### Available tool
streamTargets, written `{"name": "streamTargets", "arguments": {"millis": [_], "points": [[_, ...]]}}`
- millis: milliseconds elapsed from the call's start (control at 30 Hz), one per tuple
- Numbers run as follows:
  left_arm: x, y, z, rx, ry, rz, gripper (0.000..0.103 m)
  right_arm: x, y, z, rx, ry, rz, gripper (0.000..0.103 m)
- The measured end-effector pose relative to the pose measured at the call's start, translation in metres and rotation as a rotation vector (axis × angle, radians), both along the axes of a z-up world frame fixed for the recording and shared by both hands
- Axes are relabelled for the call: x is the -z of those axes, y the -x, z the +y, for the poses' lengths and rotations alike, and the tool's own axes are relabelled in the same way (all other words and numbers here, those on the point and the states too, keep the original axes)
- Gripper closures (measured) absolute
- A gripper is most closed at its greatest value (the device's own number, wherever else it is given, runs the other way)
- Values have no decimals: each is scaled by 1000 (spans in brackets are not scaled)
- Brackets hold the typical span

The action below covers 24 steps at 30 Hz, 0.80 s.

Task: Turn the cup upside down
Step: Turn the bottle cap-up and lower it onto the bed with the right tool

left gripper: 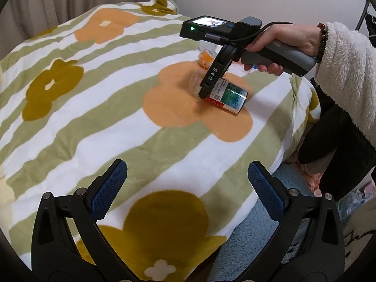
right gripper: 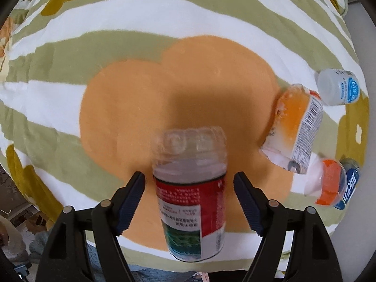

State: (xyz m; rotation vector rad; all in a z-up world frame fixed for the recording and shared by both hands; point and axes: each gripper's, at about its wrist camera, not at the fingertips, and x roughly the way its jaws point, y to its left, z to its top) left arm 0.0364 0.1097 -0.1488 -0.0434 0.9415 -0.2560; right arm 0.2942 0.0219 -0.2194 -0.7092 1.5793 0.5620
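Note:
A clear plastic cup [right gripper: 191, 195] with a red, white and green label lies on its side on the flowered blanket [right gripper: 141, 47], over an orange flower. My right gripper [right gripper: 189, 188] is open, with its fingers on either side of the cup and a gap between each pad and the cup. The left wrist view shows the same cup [left gripper: 226, 95] with the right gripper [left gripper: 206, 89] reaching down over it. My left gripper [left gripper: 186, 183] is open and empty, held above the near edge of the blanket, well short of the cup.
To the right of the cup lie an orange-labelled cup [right gripper: 296, 127], a white and blue cup [right gripper: 338, 87], a clear cup with an orange insert [right gripper: 329, 185] and a blue-labelled one [right gripper: 350, 185]. The bed edge [left gripper: 293, 127] drops off at right; a blue fleece [left gripper: 253, 232] lies below.

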Motion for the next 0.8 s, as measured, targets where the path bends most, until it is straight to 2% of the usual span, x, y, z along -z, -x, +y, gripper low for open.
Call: {"name": "streamTargets", "arguments": {"millis": [100, 200, 333, 400, 433, 467, 533, 600, 667, 800], "points": [[0, -2, 0, -4, 8, 4, 1, 6, -4, 4, 3, -11, 11, 29], [1, -3, 1, -5, 9, 6, 1, 10, -3, 8, 11, -27, 17, 44], [0, -5, 2, -4, 19, 4, 1, -12, -6, -5, 44, -112, -53, 44], [0, -7, 3, -9, 30, -4, 1, -37, -2, -19, 75, -235, -158, 44], [0, -9, 3, -15, 36, -7, 1, -49, 3, -28, 95, -320, -221, 44], [0, -11, 4, -21, 39, -9, 1, -64, 13, -42, 116, -447, -308, 44], [0, -16, 3, -36, 49, -22, 1, -78, 33, -62, 151, -619, -432, 44], [-1, -22, 0, -40, 53, -33, 1, -80, 57, -86, 204, -778, -575, 44], [-3, -25, -3, -51, 66, -46, 1, -66, 72, -105, 255, -866, -673, 44], [-3, -34, -3, -90, 125, -51, 1, -42, 96, -114, 292, -923, -699, 44]]}}
